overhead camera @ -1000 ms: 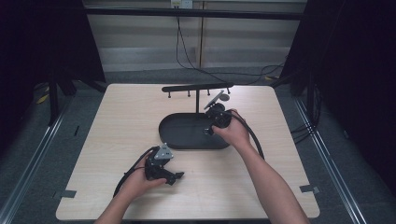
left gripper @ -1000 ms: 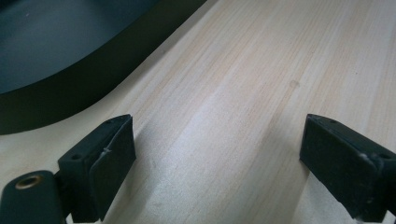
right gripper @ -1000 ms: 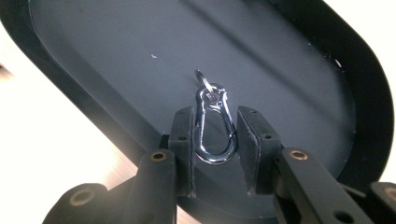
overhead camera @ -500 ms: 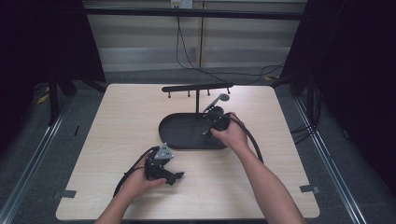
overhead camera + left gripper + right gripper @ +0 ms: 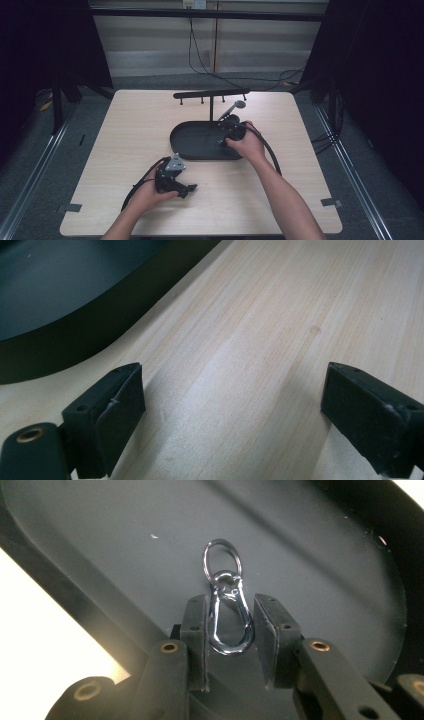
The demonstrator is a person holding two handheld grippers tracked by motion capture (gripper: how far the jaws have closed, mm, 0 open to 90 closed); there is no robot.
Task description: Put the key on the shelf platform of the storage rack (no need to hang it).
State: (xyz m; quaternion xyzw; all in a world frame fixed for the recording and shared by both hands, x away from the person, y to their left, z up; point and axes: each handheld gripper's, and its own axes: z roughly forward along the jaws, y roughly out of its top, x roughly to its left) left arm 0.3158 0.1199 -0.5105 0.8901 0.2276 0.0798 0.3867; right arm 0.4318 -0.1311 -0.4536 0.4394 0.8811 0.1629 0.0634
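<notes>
The right gripper (image 5: 229, 630) is reaching down into the black oval tray (image 5: 192, 145) at mid-table, its hand sitting over the tray's right end in the high view. In the right gripper view its two jaws are pressing in on a shiny metal snap hook (image 5: 229, 622), one pad on each long side of the clip body, so the fingers are clamped on the hook. A small split ring (image 5: 221, 560) is hanging off the hook's far end and pointing away from the jaws, over the tray floor; whether hook and ring are resting on the floor or are lifted just off it cannot be told. The left gripper (image 5: 232, 410) is lying on the light wooden table (image 5: 125, 130) near the front edge, left of centre, with the person's left hand (image 5: 150, 192) wrapped around its body. In the left gripper view its jaws are standing wide apart with only bare wood grain between them, and the tray's rim is curving past at the far left. Behind the tray, toward the far edge, a black rack with a horizontal bar (image 5: 210, 94) on a post is standing, small pegs hanging beneath the bar.
</notes>
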